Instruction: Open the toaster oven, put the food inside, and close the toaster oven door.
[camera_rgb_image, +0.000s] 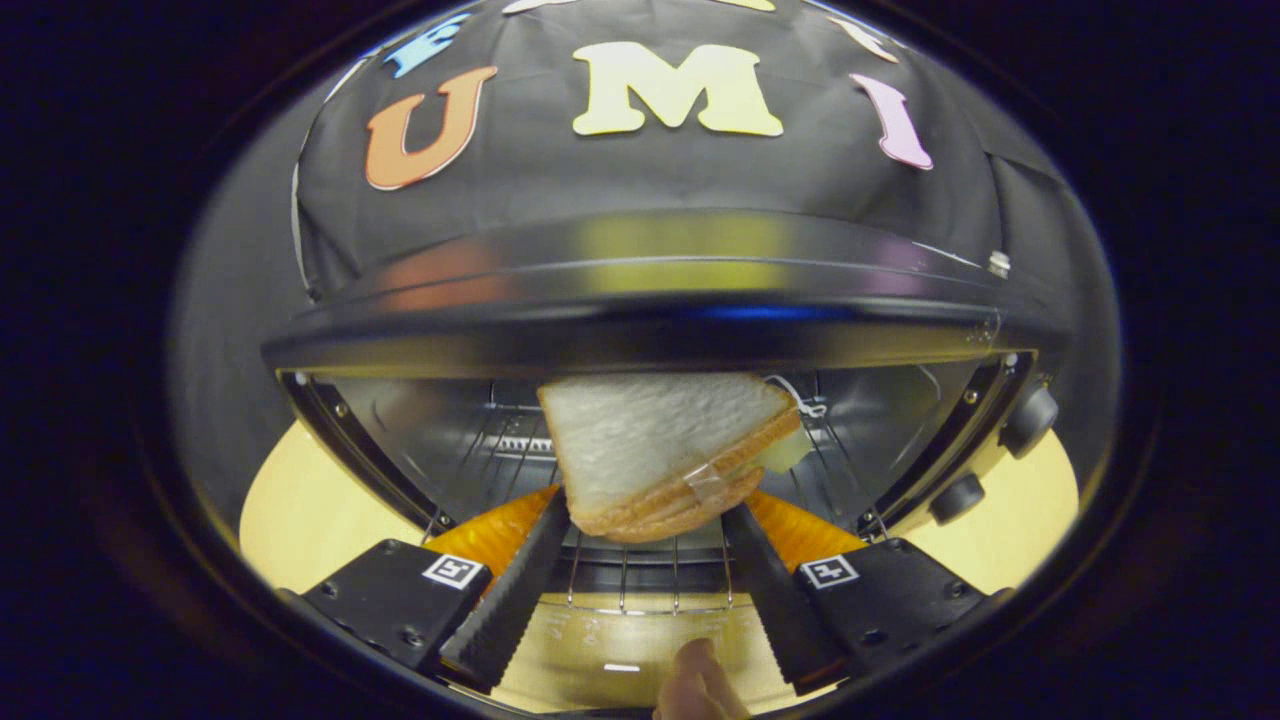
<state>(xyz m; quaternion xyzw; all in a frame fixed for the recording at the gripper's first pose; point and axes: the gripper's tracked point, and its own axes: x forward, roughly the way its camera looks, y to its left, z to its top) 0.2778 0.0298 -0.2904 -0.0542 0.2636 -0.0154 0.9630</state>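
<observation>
Jaws' tips on sandwich (668, 455), inside open toaster oven (650, 300).

Little here can be read. Faint printed marks, perhaps numbers, stand on the glass of the open toaster oven door (640, 640), just ahead of the wire rack (640, 585), but they are too pale and blurred to make out. Each block of the tool (645, 520) carries a small square black-and-white coded marker (455, 571), one on either side of the door; these are patterns, not words. The two knobs (1030, 420) on the oven's right side show no legible marking. No brand name can be seen on the oven.
</observation>
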